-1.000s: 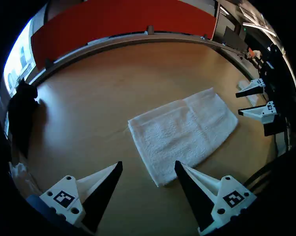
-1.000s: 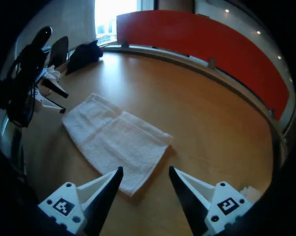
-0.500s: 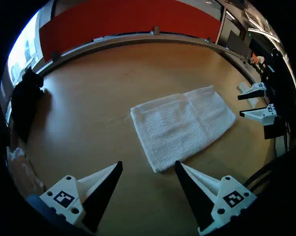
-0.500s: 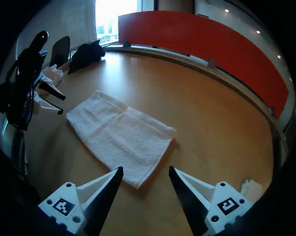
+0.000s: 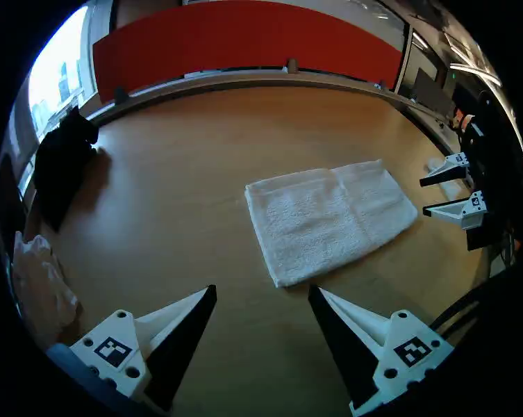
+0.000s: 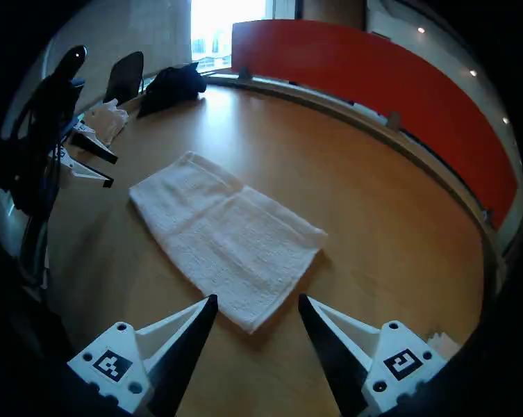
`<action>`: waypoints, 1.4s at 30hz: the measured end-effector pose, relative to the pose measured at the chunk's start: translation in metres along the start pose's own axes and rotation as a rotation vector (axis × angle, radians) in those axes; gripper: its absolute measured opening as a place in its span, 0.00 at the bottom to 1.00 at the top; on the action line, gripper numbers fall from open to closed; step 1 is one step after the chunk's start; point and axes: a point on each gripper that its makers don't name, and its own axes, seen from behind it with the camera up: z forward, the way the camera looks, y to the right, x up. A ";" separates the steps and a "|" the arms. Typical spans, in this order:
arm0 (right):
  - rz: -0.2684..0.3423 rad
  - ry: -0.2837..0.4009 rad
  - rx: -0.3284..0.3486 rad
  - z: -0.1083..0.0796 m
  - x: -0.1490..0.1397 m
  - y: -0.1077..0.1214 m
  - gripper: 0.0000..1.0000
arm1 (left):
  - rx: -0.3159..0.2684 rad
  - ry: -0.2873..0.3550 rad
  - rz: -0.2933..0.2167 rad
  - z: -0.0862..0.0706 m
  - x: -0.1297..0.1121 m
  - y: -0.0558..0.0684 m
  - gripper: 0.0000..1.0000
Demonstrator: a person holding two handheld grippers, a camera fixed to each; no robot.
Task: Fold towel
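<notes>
Two spread, empty: left claw [image 5: 262, 287], right claw [image 6: 258, 296]; towel [image 5: 327, 219] flat by their tips.

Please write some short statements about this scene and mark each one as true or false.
1. The white towel lies flat on the wooden table. True.
2. The left tool grips the towel. False: it is open and holds nothing.
3. A red panel stands behind the table's far edge. True.
4. The right tool is shut. False: its fingers stand apart.
</notes>
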 end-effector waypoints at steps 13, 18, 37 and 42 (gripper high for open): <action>-0.048 -0.020 0.030 0.006 -0.002 -0.004 0.90 | 0.049 0.047 -0.056 -0.017 -0.012 -0.009 0.99; -0.062 -0.036 0.044 0.010 -0.008 -0.008 0.90 | 0.063 0.071 -0.082 -0.023 -0.017 -0.011 0.99; -0.114 -0.097 0.069 0.017 -0.024 -0.008 0.75 | 0.121 0.136 -0.110 -0.040 -0.032 -0.025 0.99; -0.128 -0.125 0.072 0.018 -0.031 -0.007 0.71 | 0.139 0.155 -0.121 -0.044 -0.036 -0.028 0.99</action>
